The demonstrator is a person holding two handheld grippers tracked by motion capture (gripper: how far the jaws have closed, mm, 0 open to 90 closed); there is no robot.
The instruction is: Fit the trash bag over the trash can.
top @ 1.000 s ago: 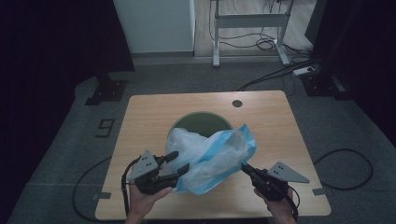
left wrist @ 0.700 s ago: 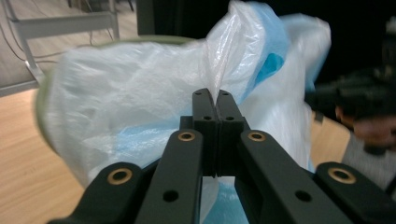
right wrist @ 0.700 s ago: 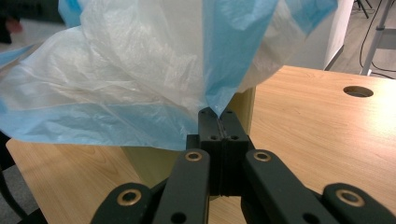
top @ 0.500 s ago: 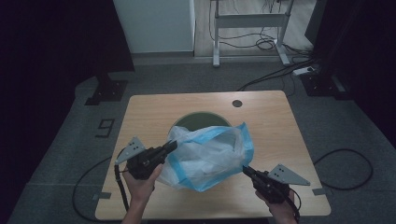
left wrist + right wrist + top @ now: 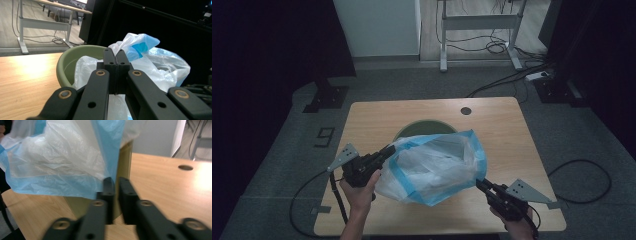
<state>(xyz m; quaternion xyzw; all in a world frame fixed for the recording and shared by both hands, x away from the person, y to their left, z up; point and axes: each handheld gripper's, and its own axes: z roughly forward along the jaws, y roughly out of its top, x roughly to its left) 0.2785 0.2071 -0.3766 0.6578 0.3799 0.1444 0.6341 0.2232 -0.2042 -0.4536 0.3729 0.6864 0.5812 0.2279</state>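
One translucent white plastic bag with blue edging, stretched over a round olive-green plastic bin at the wooden table's centre, mouth upward, long axis slanting left-to-right. Left gripper jaws pressed together on its rim; right gripper narrowly parted, grip on the bag unclear. Bin largely hidden.

I see a light wooden table with a round hole near its far edge, standing on grey carpet. Beyond it are a white wall panel, a metal desk frame and loose cables. Surroundings are dark.
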